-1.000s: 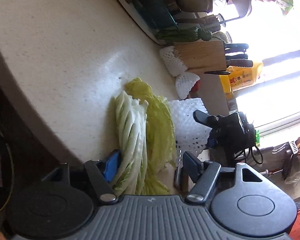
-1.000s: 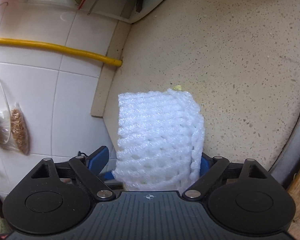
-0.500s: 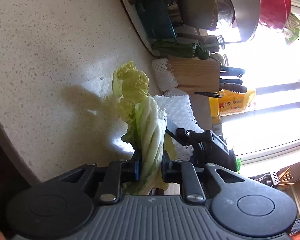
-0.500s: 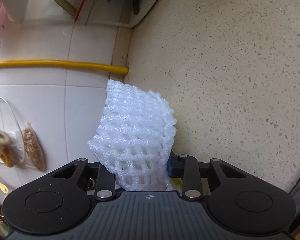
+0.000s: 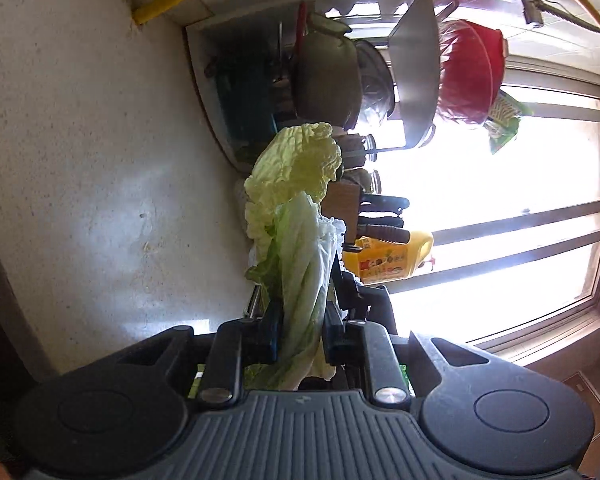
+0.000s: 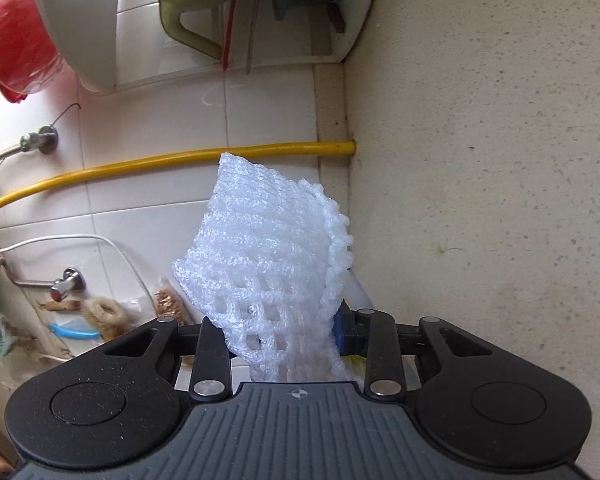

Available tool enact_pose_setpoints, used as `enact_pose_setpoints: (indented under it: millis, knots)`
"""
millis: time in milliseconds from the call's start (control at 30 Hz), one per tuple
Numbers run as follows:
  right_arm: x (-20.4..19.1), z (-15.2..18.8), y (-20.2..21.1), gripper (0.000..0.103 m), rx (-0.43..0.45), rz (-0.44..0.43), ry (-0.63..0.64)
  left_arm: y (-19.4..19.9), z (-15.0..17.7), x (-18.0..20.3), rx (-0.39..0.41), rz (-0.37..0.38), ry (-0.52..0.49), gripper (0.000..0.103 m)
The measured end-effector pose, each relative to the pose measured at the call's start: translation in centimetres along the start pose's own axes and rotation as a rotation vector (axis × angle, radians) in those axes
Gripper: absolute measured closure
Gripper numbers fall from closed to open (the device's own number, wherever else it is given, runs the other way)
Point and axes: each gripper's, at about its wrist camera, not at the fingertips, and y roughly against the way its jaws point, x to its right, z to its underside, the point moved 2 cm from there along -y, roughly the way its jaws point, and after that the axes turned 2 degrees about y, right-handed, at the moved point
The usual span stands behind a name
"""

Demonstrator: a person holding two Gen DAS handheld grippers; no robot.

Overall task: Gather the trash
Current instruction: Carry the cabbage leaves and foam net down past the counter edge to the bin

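Note:
My left gripper (image 5: 300,334) is shut on a pale green cabbage leaf (image 5: 296,216) and holds it lifted off the speckled counter (image 5: 92,168). My right gripper (image 6: 278,336) is shut on a white foam fruit net (image 6: 268,248) and holds it in the air beside the counter (image 6: 500,160), in front of the tiled wall. The right gripper's body is partly visible behind the leaf in the left wrist view.
A dish rack with pots and a teal tub (image 5: 244,96) stands at the counter's far end. A wooden knife block (image 5: 344,208), a yellow bottle (image 5: 392,256) and a red basket (image 5: 472,68) sit near the window. A yellow pipe (image 6: 160,164) runs along the wall.
Both grippers closed on their items and lifted them off the counter: the left on the cabbage leaf, the right on the foam net. Both views tilted up toward the wall.

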Motion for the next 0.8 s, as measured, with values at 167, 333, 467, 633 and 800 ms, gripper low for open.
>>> enact_pose_setpoints:
  millis: [167, 333, 467, 633, 800]
  knots:
    - [-2.7, 0.7, -2.2, 0.064, -0.048, -0.048, 0.045, 5.1, 0.7, 1.4, 0.065, 0.017, -0.060, 0.086]
    - [-4.6, 2.1, -5.7, 0.062, -0.133, -0.070, 0.087, 10.9, 2.1, 2.3, 0.156, -0.009, -0.109, 0.086]
    - [-6.0, 3.8, -9.2, 0.062, -0.218, -0.076, 0.125, 15.2, 3.0, 3.3, 0.238, -0.045, -0.138, 0.085]
    - [-7.3, 6.5, -13.6, 0.062, -0.330, -0.065, 0.177, 19.4, 4.5, 3.4, 0.327, -0.095, -0.166, 0.085]
    - [-8.0, 9.3, -16.8, 0.062, -0.415, -0.076, 0.200, 21.4, 5.5, 2.9, 0.377, -0.146, -0.177, 0.085]
